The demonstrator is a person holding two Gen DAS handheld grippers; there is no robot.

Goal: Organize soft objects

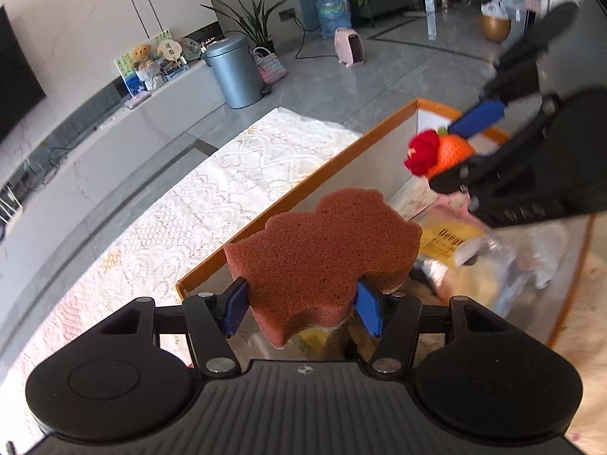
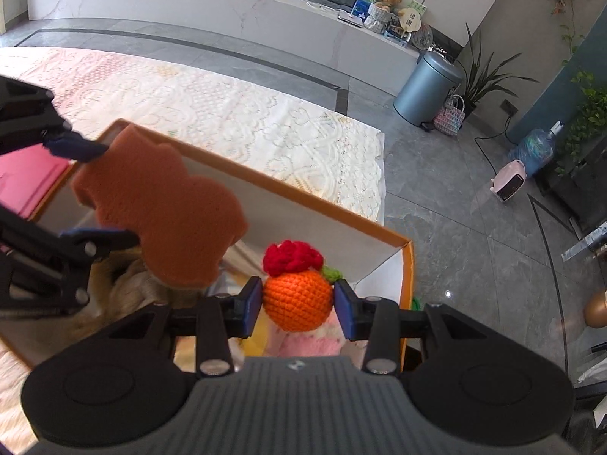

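Note:
My left gripper [image 1: 301, 305] is shut on a brown scalloped sponge [image 1: 322, 250] and holds it over the near corner of an orange-rimmed white box [image 1: 303, 185]. My right gripper [image 2: 297, 305] is shut on an orange crocheted ball with a red flower top [image 2: 297, 295], held over the same box [image 2: 406, 265]. The ball [image 1: 436, 153] and right gripper [image 1: 461, 149] show at the right of the left wrist view. The sponge [image 2: 159, 208] and left gripper [image 2: 89, 189] show at the left of the right wrist view.
The box holds soft items, a yellow package [image 1: 451, 242] and plastic wrap [image 1: 531, 261]. It stands on a white lace cloth [image 2: 227, 113]. A pink pad [image 2: 26, 178] lies left of the box. Beyond are grey floor, a blue-grey bin [image 2: 425, 91] and a pink heater [image 2: 508, 182].

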